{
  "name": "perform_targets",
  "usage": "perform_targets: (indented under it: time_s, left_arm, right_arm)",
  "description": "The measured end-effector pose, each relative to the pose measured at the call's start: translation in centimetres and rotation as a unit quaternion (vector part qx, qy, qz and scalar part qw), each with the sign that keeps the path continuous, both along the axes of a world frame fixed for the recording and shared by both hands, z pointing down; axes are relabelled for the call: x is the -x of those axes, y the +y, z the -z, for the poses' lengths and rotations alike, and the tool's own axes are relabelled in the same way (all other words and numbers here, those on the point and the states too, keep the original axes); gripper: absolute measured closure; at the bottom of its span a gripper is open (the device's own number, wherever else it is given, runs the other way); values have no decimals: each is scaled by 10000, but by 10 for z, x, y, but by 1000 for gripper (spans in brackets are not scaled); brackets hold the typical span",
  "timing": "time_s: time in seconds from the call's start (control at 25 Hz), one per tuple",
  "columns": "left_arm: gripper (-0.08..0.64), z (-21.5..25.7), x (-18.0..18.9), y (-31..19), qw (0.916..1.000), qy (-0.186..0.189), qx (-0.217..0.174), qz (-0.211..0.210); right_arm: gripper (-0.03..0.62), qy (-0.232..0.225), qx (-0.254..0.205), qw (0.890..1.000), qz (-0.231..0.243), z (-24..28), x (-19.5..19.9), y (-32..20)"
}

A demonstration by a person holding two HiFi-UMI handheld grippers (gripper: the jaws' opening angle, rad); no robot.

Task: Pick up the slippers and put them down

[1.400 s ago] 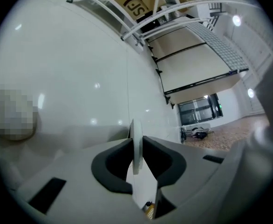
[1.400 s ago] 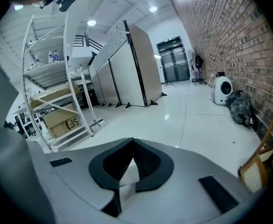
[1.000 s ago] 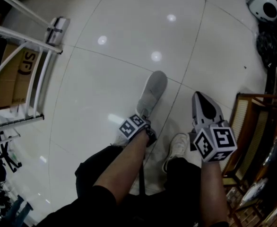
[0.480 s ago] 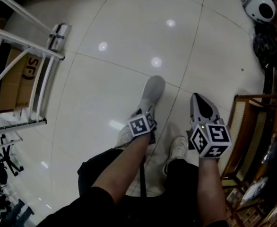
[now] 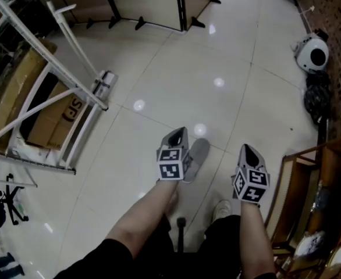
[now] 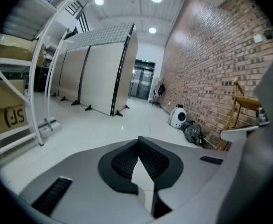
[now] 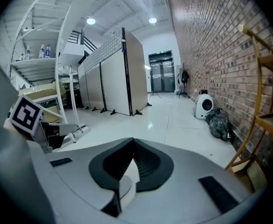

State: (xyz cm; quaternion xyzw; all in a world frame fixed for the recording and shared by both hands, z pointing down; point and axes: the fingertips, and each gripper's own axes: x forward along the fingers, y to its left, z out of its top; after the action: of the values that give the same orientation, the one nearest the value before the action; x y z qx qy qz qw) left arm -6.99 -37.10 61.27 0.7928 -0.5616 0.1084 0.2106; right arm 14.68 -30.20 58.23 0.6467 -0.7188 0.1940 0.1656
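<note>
Head view, looking steeply down past a person's two bare forearms onto a glossy white tiled floor (image 5: pixel 159 80). Each hand carries a grey two-jaw gripper with a black-and-white marker cube at its base.

The left gripper (image 5: pixel 178 132) is raised above the floor, pointing away from the person. Its jaws have just closed; in the left gripper view (image 6: pixel 139 140) the ribbed black pads meet at the tips with nothing between them.

One grey slipper (image 5: pixel 198 154) lies flat on the floor just right of the left gripper, partly hidden behind it, between the two grippers. Neither gripper holds it.

The right gripper (image 5: pixel 248 151) hovers to the right, level with the left one. In the right gripper view (image 7: pixel 133 140) its jaws are likewise clenched and empty, and the left gripper's cube (image 7: pixel 25 114) shows at the left edge.

A white shoe (image 5: pixel 221 209) on the person's foot shows below the right gripper. A white metal rack (image 5: pixel 71 89) stands at the left over a cardboard box (image 5: pixel 57 112). Beige partition panels (image 5: pixel 153 4) stand at the top. Along the right, by a brick wall (image 6: pixel 211 55), are a white rounded object (image 5: pixel 310 52), a black bag (image 5: pixel 317 97) and wooden furniture (image 5: pixel 295 185).
</note>
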Motion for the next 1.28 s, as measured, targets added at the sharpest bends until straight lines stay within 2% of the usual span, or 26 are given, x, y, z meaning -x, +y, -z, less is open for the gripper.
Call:
perform_targets:
  time_s: [0.2,0.4,0.56,0.8,0.96,1.12,1.2,1.28]
  left_arm:
    - [558,105,34,3,9947,-81,-1011,-179]
    - [558,208,45,23,9783,-199,-2053,-174]
    - [558,274,51,59,9645,-93,-2625,-261]
    - [557,352,65,104,9431,-328,-3278,-451]
    - [557,387,54,141,9344,-121,-3476,-772]
    - [558,385,39,173,9333,163,-3422,-1076]
    - [558,375,32,188,9286,35,-3485,-1271]
    - [558,366,24,206,9205,-290,-3628,-1421]
  right_arm:
    - [581,179,-582,9981,78,68,12,9]
    - [582,330,-1391,9896,187,151,21,18]
    - [583,295,-1941,9804,176,212,24,46]
    - [582,352,-2534,9664,233,271,30,97]
    - [583,445,-2774,9592,302,294,31,124]
    - [582,558,-2907,9545,365,306,27,156]
    - [581,617,-2930,9533,409,307,24,173]
    - [582,596,-2945,9527,451,306,21,190]
